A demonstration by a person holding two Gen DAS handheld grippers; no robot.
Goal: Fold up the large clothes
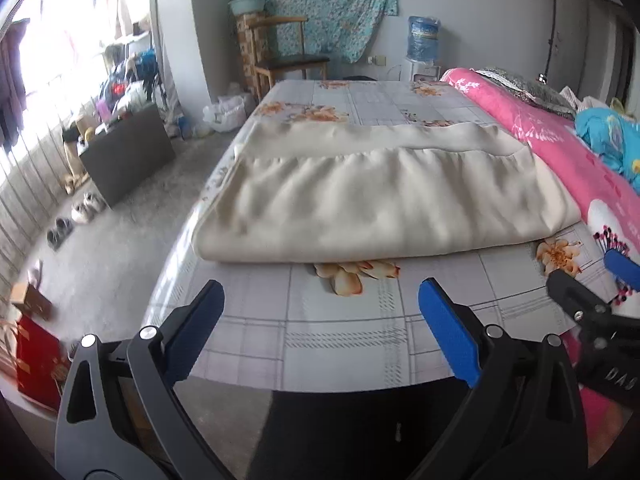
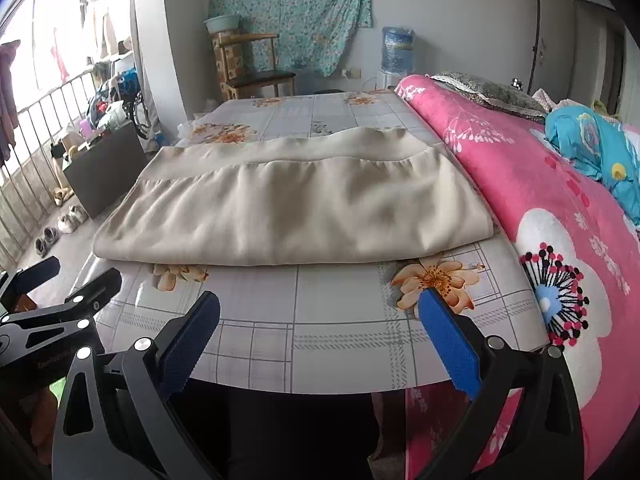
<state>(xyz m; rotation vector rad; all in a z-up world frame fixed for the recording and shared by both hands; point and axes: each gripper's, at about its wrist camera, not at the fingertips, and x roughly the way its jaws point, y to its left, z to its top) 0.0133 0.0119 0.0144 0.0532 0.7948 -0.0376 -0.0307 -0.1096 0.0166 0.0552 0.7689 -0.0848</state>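
A cream garment (image 1: 372, 196) lies folded into a flat rectangle on the bed's grey floral sheet (image 1: 320, 328); it also shows in the right wrist view (image 2: 288, 208). My left gripper (image 1: 320, 292) is open and empty, hovering over the near edge of the bed, short of the garment. My right gripper (image 2: 320, 304) is open and empty too, beside it to the right. The right gripper's blue-tipped fingers (image 1: 580, 304) show at the right edge of the left wrist view, and the left gripper's fingers (image 2: 60, 292) show at the left of the right wrist view.
A pink floral quilt (image 2: 540, 184) is rolled along the bed's right side, with a blue cloth (image 2: 592, 144) and a pillow (image 2: 492, 92) on it. A dark box (image 1: 128, 156), shoes and clutter stand on the floor at left. A wooden chair (image 1: 288, 56) stands by the far wall.
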